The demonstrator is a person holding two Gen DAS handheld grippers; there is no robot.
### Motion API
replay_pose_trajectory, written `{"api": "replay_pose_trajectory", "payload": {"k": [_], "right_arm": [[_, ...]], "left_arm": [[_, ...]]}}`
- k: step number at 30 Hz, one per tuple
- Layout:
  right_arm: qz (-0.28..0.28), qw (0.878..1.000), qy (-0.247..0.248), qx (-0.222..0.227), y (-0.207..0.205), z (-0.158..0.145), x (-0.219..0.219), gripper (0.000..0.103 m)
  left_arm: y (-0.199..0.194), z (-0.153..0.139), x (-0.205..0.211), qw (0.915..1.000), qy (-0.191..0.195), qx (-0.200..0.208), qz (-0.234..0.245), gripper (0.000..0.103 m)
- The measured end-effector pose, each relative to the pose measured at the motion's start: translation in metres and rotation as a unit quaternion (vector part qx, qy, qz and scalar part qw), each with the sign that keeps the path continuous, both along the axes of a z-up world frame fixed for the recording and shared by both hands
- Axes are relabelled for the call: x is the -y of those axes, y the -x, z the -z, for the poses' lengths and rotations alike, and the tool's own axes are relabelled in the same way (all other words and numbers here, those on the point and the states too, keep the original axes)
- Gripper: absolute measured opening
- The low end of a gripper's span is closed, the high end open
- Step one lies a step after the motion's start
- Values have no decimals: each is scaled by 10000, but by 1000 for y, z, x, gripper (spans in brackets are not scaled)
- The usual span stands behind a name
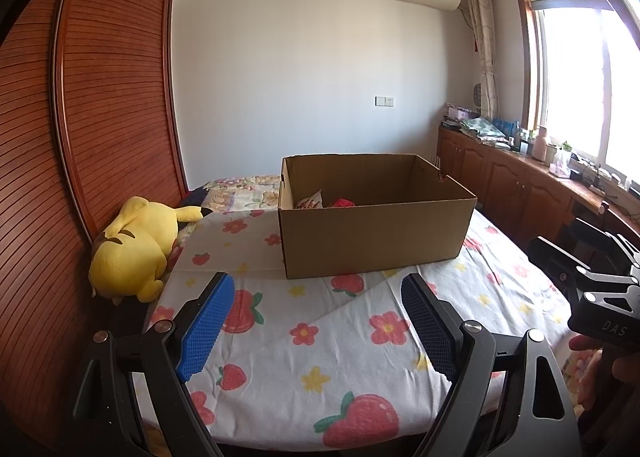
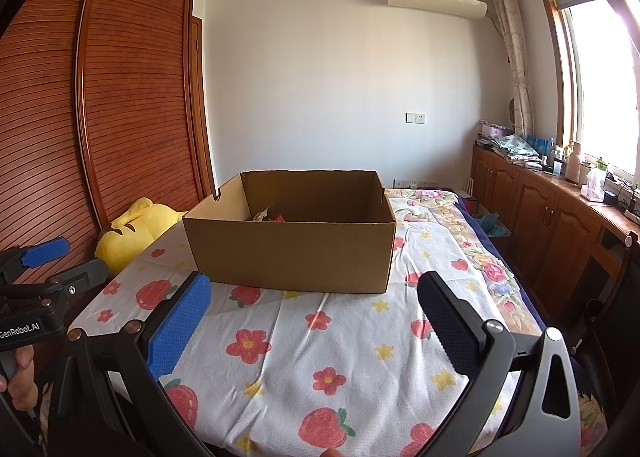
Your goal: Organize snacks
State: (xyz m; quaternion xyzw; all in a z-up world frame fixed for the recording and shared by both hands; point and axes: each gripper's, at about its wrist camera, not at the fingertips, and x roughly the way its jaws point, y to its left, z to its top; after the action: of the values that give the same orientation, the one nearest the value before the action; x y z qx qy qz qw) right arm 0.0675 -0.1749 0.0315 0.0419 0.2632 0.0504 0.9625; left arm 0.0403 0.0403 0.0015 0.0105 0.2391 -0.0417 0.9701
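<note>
So the setup here is a bed with a strawberry-and-flower sheet [image 1: 304, 341], and an open cardboard box [image 1: 372, 233] sitting on it toward the far end. Both grippers hang over the near part of the sheet, pointed at the box and well short of it. The left gripper [image 1: 318, 321] has its jaws spread wide with nothing between the blue pads, and the right gripper [image 2: 314, 327] is the same: wide and empty.

The snacks [image 1: 328, 202] that show are already down inside the box, near its back-left corner: a whitish packet with red print and something red beside it. Only the tops peek over the near wall, so it's hard to say how many are in there or what exactly they are. No loose snacks are visible on the sheet in either view.

Going by that, the step in hand is probably either finding the next snack somewhere out of frame or calling it done. If the person does bring another one, the smart way is to carry it over the near wall, lower it into the bare part of the floor right of the packets, and only then let go, so nothing lands on the stuff already inside. The box is light cardboard on a soft bed, so bumping the rim would likely shove it.

There's a yellow plush toy [image 1: 132, 245] lying at the left side of the bed, clear of all this.
</note>
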Motion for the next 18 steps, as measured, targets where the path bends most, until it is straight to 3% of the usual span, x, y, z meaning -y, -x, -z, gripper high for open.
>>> {"api": "replay_pose_trajectory", "payload": {"k": [18], "right_arm": [[-6, 10000, -15, 15, 0, -3, 0, 103]], "left_arm": [[2, 0, 1, 10000, -25, 31, 4, 87]]}}
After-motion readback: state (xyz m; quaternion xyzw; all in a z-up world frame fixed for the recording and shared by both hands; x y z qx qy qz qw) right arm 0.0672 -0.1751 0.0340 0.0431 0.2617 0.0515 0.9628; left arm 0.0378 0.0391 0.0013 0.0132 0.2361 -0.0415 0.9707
